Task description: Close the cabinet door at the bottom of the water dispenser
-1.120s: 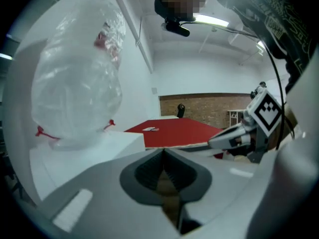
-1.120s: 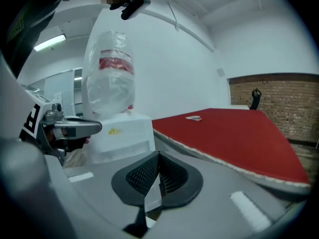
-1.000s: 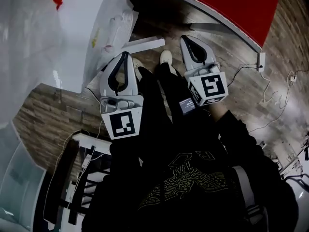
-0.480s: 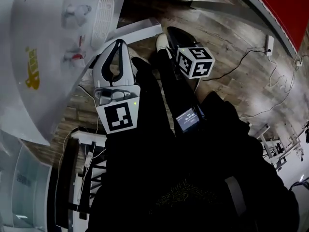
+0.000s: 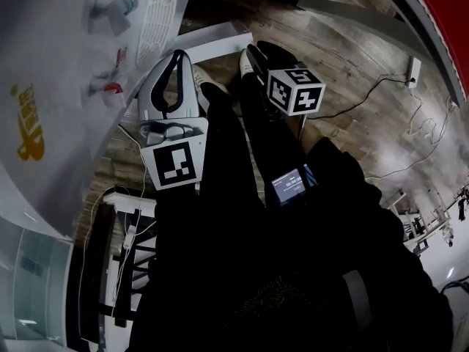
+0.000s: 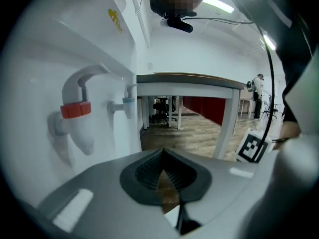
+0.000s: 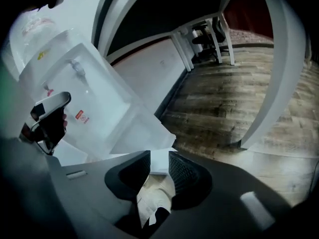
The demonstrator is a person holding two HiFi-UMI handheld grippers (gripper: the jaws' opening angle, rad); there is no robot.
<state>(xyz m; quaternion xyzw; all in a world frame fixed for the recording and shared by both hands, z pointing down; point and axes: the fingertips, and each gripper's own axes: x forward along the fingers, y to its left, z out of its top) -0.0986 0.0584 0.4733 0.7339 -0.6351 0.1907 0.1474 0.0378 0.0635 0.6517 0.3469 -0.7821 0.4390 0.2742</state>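
Observation:
The white water dispenser fills the left of the head view, with its red tap and blue tap close in the left gripper view. Its white cabinet door stands out open at the bottom, just above the wood floor. My left gripper is shut and empty, next to the dispenser front. My right gripper points down toward the door; its jaws are opening. Nothing is pressed between the pads, and the door's edge shows through the gap.
A white table leg and a red panel lie beyond the door. Cables run over the wood floor on the right. A dark rack stands at the lower left. The person's white shoes are beside the door.
Both grippers have sunk toward the floor along the dispenser front. The right gripper rolled, its marker cube now facing up, and its jaws have parted.

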